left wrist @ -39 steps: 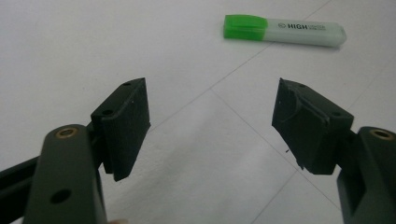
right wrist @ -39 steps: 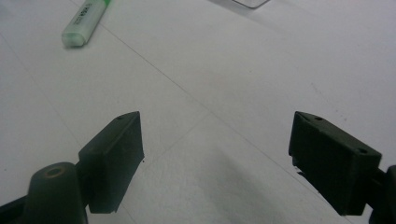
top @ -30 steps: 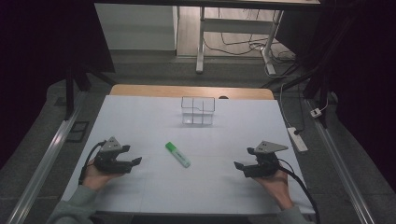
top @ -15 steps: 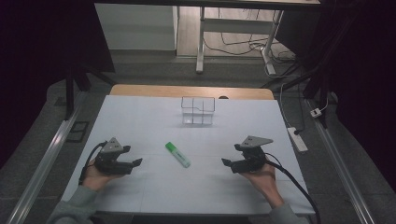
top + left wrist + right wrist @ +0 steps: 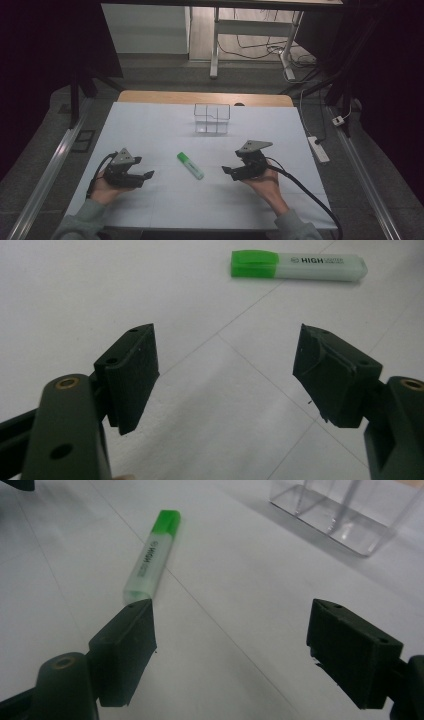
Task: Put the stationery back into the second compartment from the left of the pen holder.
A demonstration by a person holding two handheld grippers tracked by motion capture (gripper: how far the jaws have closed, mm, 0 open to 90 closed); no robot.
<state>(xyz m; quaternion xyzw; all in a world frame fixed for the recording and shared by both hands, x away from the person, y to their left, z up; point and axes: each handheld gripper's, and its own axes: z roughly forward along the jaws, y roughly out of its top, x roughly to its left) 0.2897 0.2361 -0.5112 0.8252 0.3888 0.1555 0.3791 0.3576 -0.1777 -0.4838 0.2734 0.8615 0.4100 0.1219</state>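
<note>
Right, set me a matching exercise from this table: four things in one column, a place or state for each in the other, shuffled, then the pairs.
Things:
1. highlighter
2. clear box
3. left gripper
4. right gripper

Places or states:
A. stands at the far middle of the table, with nothing in it
B. open, at the near left, held in a hand
C. lies flat between the two grippers, green cap on the far end
D. open, just right of the highlighter

Pairs: 1-C, 2-A, 3-B, 4-D
</note>
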